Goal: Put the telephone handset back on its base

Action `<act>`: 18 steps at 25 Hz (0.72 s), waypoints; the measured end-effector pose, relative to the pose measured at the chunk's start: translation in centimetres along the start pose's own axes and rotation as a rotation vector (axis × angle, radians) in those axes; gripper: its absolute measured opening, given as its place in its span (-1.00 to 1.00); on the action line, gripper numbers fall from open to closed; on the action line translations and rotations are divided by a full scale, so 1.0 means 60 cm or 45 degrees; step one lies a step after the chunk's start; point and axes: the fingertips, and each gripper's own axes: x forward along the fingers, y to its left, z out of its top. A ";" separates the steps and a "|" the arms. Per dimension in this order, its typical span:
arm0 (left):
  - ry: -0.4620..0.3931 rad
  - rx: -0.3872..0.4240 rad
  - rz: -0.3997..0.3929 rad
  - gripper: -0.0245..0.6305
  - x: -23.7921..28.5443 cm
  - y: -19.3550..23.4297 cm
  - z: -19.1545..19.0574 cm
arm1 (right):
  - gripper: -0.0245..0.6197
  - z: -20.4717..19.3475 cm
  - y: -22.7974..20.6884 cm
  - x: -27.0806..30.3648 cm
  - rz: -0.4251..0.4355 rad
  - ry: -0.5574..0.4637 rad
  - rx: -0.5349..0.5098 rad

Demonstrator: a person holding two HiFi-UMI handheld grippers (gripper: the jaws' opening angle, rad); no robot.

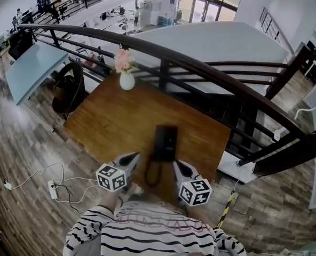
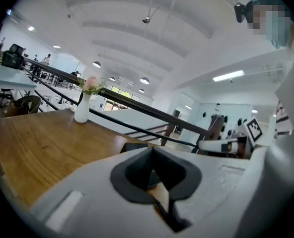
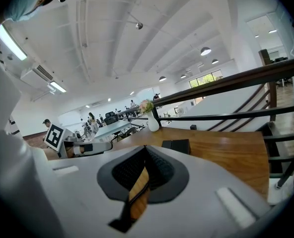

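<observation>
Head view: telephone (image 1: 165, 143) near table (image 1: 115, 121) front edge.

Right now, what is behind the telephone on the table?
Bare table, then a white vase of pink flowers at the far edge, railing beyond. The telephone covers the wood under it.

Left gripper (image 1: 131, 158) and right gripper (image 1: 177, 164) were held low, side by side and apart, pointing forward. Both had jaws closed on nothing.
</observation>
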 end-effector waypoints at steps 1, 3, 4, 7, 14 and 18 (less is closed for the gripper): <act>-0.012 0.004 -0.009 -0.92 -0.003 -0.011 0.003 | -0.92 -0.001 0.000 -0.005 0.003 -0.002 -0.001; -0.040 0.017 -0.017 -0.92 -0.009 -0.031 0.008 | -0.92 -0.004 0.002 -0.014 0.015 -0.003 0.000; -0.054 0.028 -0.014 -0.92 -0.012 -0.040 0.009 | -0.92 -0.005 0.003 -0.018 0.023 -0.002 0.000; -0.090 0.057 0.015 -0.92 -0.021 -0.061 0.008 | -0.92 -0.010 0.006 -0.029 0.049 0.002 -0.006; -0.132 0.046 0.034 -0.92 -0.035 -0.101 -0.006 | -0.92 -0.018 0.006 -0.055 0.075 0.005 -0.033; -0.162 0.060 0.042 -0.92 -0.042 -0.125 -0.005 | -0.92 -0.023 0.014 -0.068 0.124 0.011 -0.045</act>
